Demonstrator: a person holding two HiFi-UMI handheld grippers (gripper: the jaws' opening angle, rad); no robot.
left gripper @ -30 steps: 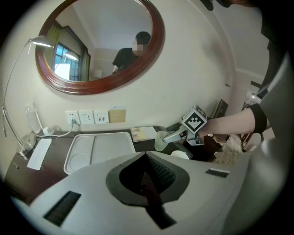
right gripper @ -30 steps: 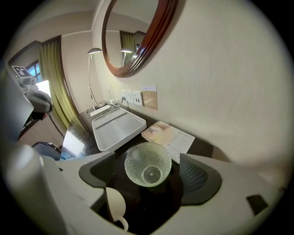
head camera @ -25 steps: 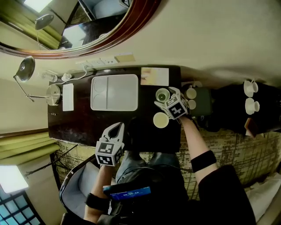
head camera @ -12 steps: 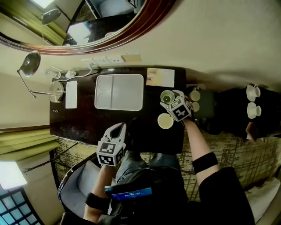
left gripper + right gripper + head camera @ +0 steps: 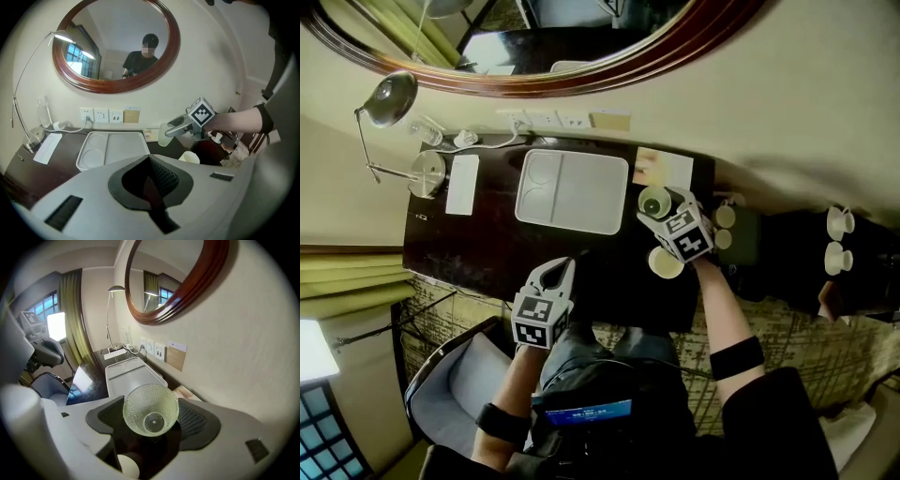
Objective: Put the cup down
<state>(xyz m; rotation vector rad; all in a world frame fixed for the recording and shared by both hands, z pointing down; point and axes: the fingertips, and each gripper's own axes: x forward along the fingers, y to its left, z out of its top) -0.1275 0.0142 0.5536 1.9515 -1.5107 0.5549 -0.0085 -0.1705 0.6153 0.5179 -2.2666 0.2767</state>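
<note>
**Glass cup gripped in the right gripper, beside the tray**

At the far left of the dark desk a desk lamp is seen, and a white card is laid just beside its base. Next to the card, a white tray is set close to the wall.

The left gripper is held over the near edge of the desk, on the person's side of the tray. Its jaws are pressed fully together and nothing is gripped between them.

To the right of the tray, the glass cup is found between the jaws of the right gripper. Those jaws have just been closing, and the pads are laid against the cup's dimpled sides, so the cup is gripped at a fairly wide opening. From the left gripper view the cup appears to be raised clear of the desk, though it is small there.

A cream cup is stood just beside the right gripper, nearer the person. Well apart at the far right, white cups are seen.
</note>
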